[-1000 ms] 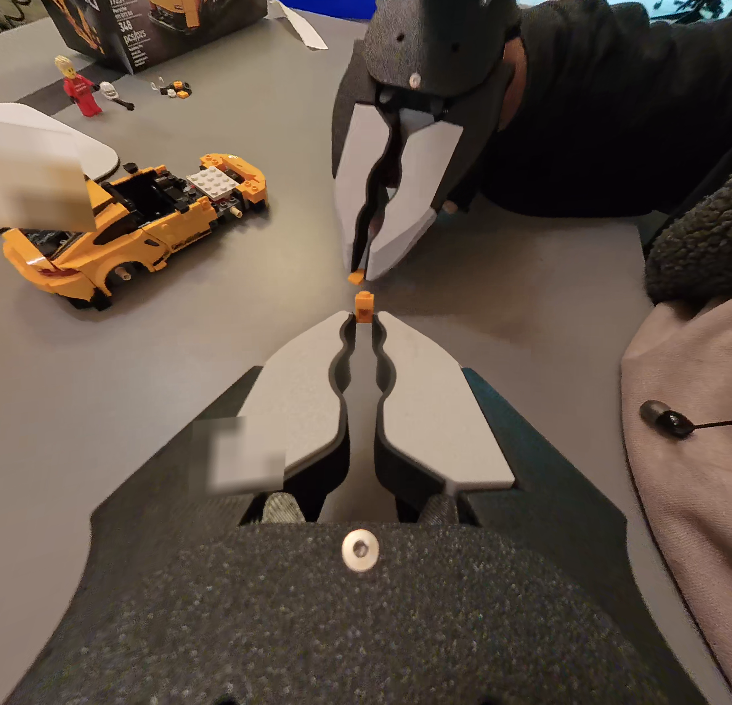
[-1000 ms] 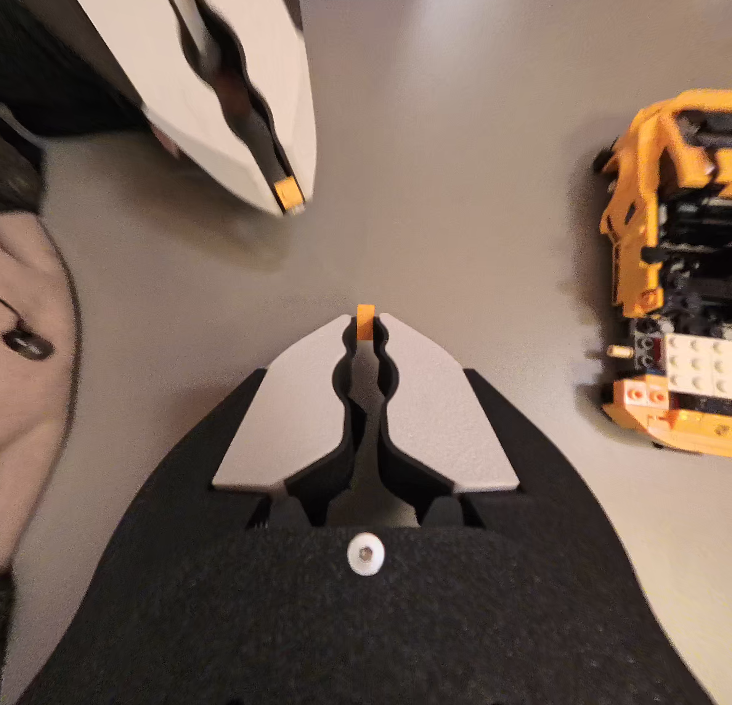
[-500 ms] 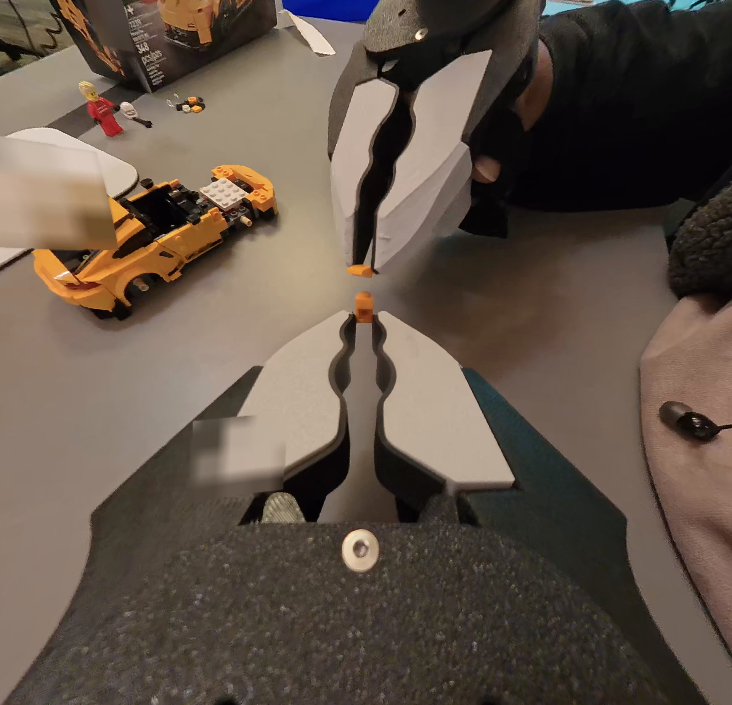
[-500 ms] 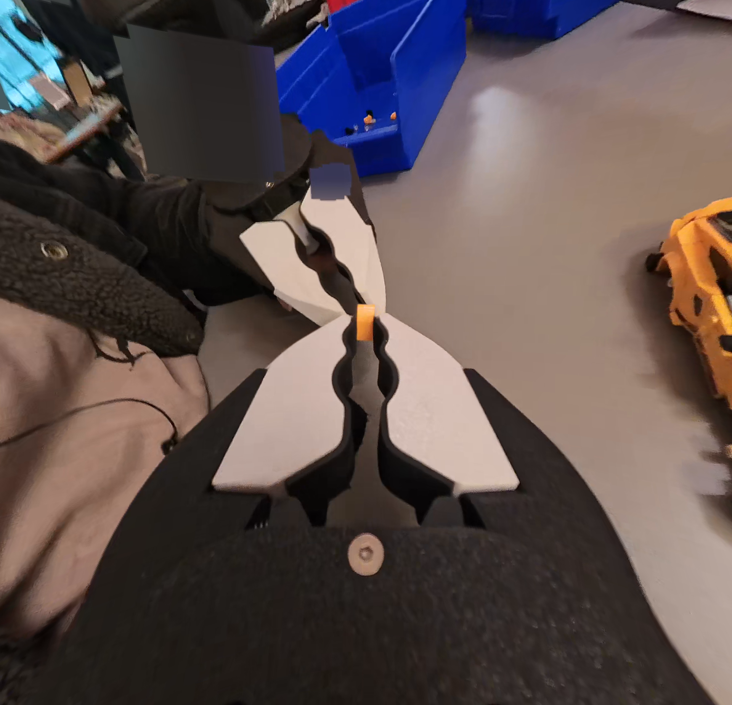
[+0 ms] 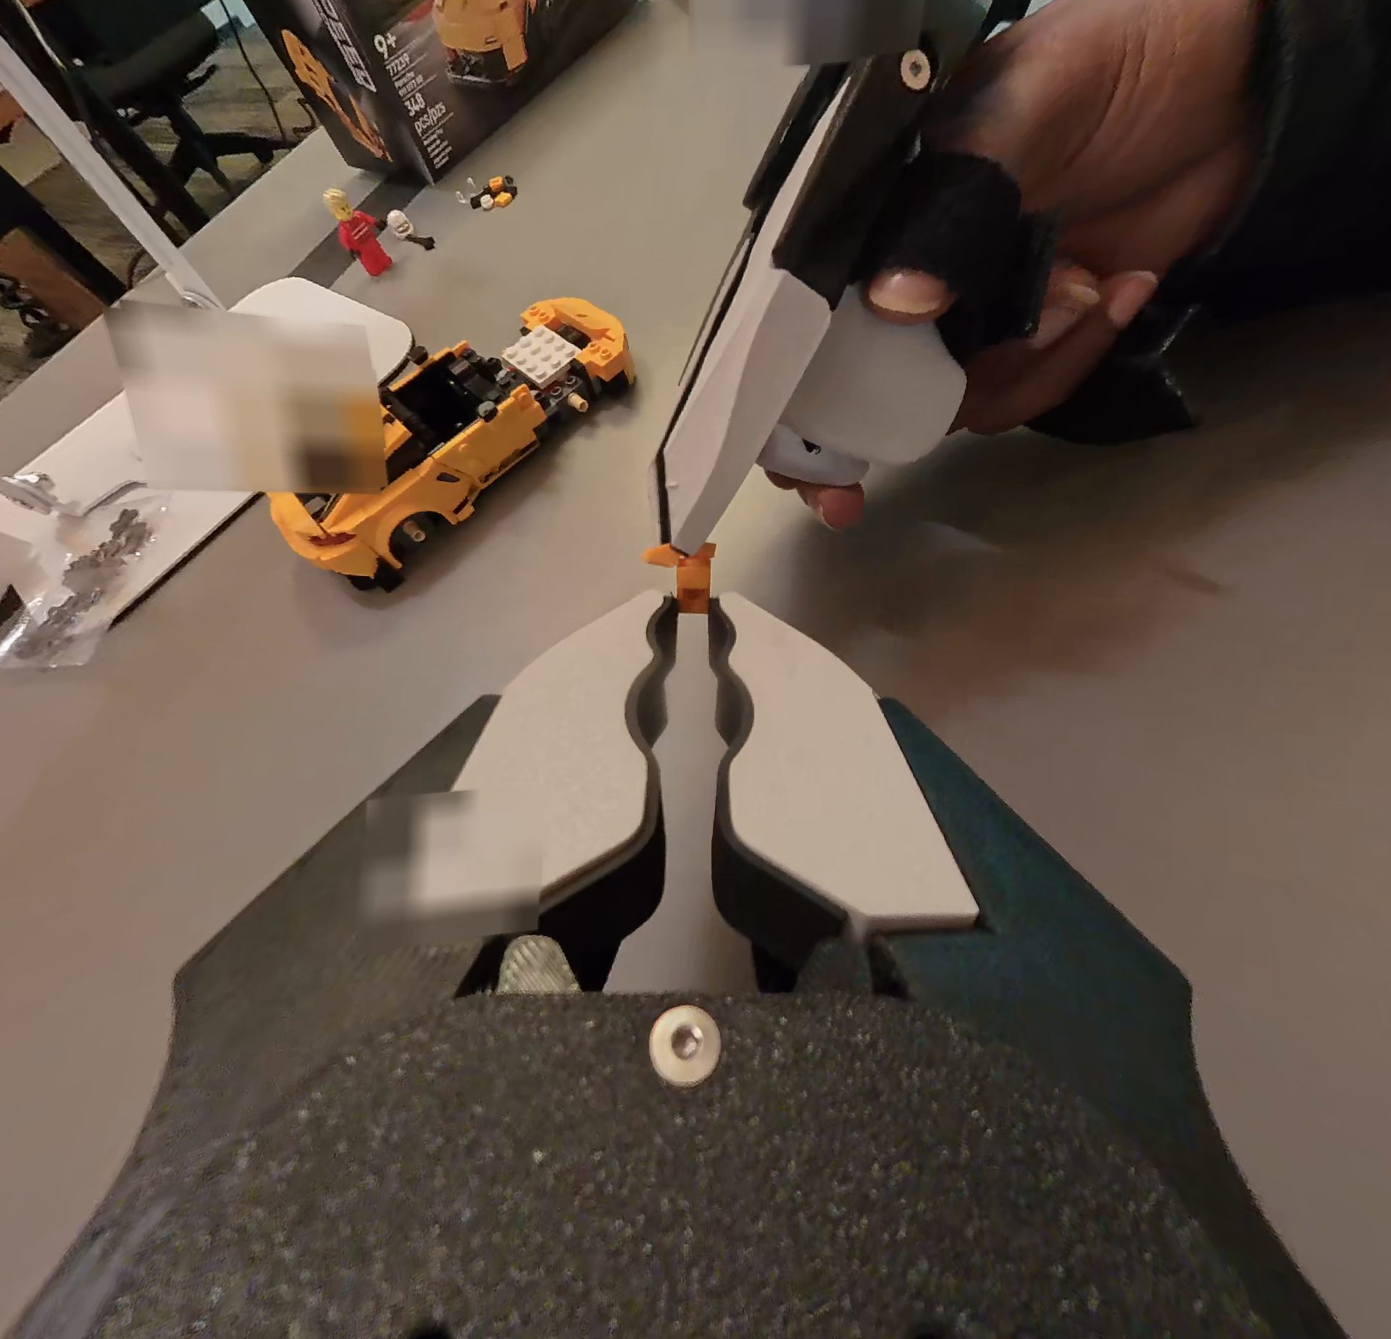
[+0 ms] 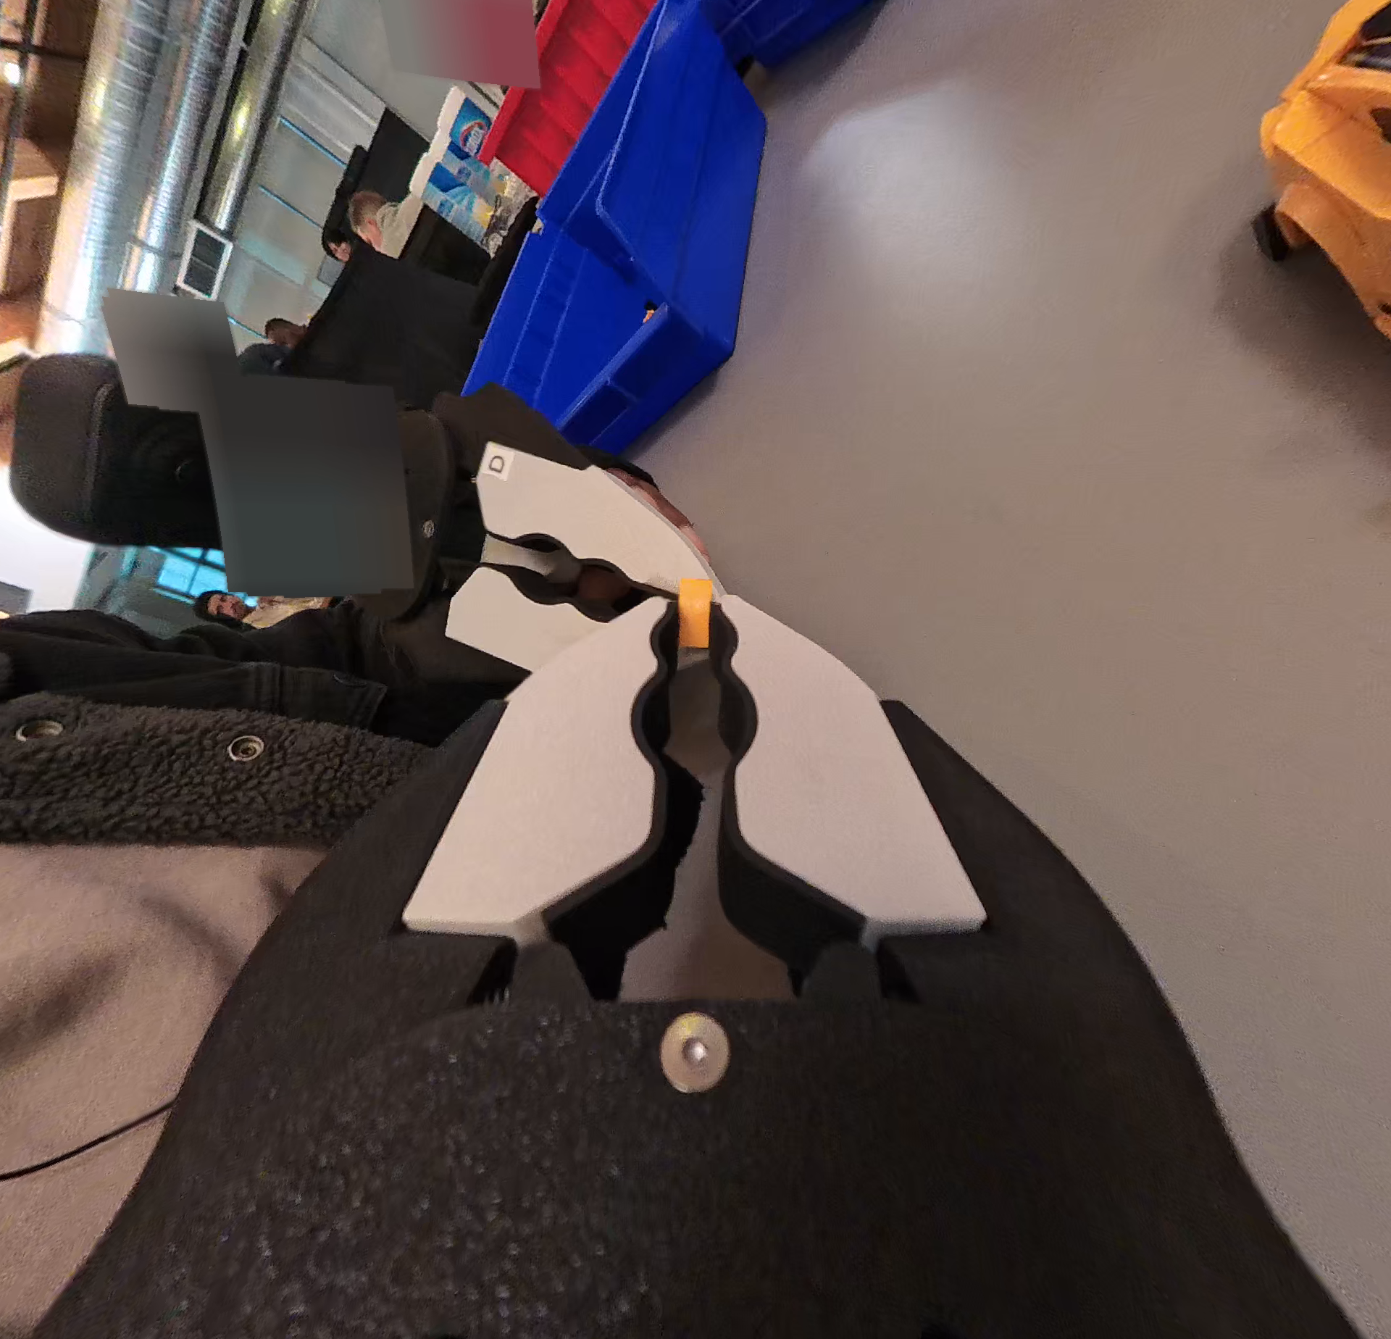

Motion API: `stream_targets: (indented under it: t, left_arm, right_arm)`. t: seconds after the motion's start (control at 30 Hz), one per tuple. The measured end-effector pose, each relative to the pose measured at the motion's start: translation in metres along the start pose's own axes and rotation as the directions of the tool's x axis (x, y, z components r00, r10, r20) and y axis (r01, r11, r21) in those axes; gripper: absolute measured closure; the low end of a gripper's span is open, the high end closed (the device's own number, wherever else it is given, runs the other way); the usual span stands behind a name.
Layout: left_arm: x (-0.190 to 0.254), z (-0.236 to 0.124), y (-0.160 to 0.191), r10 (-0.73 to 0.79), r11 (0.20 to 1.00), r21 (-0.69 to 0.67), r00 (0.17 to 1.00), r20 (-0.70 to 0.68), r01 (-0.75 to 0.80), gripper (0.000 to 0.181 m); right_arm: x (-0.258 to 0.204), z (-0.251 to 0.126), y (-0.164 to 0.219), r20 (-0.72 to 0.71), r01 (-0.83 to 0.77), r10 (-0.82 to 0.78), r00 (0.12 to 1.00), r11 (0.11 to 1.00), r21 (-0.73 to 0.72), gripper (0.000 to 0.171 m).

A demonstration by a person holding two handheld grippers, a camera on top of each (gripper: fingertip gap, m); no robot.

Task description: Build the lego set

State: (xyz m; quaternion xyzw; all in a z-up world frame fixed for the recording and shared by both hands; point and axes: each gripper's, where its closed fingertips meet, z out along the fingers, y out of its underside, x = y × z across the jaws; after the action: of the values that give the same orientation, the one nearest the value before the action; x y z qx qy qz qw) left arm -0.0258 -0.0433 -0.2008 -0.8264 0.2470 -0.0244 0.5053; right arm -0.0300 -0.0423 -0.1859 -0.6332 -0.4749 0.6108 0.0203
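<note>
Now, nearest the lens:
Left gripper [image 5: 693, 601]: its two grey fingers are clamped on a small orange square lego brick [image 5: 692, 586], held upright at the fingertips above the grey table [image 5: 1054, 663].
Right gripper [image 6: 694, 618]: its two grey fingers are closed on a thin orange lego plate [image 6: 694, 614]; in the left wrist view this gripper [image 5: 681, 546] is seen coming down from above, with the plate [image 5: 662, 554] at its tip.
Contact: the plate is seen touching the top of the brick, a little off to one side; whether it is seated cannot be told.
Step in hand: the joining of two small orange parts in mid-air is judged to be under way, a sub-assembly for the car.
Next move: the plate would need to be squared over the brick's stud and pressed straight down, while the brick is held firm against tipping.
Car: one partly built orange and black lego sports car [image 5: 459, 437] is standing on the table, well apart, to the left.
Farther off: one red-suited minifigure [image 5: 360, 232], one small cluster of loose pieces [image 5: 493, 192], and one printed set box [image 5: 451, 53] are counted.
Bins: at least two blue plastic bins [image 6: 647, 196] are seen at the table's far end.
</note>
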Motion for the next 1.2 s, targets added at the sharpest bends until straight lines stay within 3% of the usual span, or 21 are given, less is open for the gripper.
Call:
stream_targets:
  t: [0.33, 0.7, 1.2]
  left_arm:
    - [-0.003, 0.005, 0.014, 0.09, 0.989, -0.122, 0.993, 0.074, -0.08, 0.174]
    - [0.004, 0.006, 0.015, -0.155, 0.985, -0.087, 0.985, -0.07, 0.149, 0.174]
    - [0.006, 0.006, 0.016, -0.228, 0.972, -0.09, 0.967, -0.113, 0.219, 0.174]
  right_arm:
    - [0.011, 0.008, 0.006, -0.087, -0.028, 0.028, 0.996, 1.0, 0.0, 0.164]
    - [0.011, 0.009, 0.007, -0.134, 0.016, -0.018, 0.991, 1.0, -0.016, 0.164]
    - [0.012, 0.01, 0.007, -0.15, 0.004, -0.008, 0.989, 1.0, -0.022, 0.164]
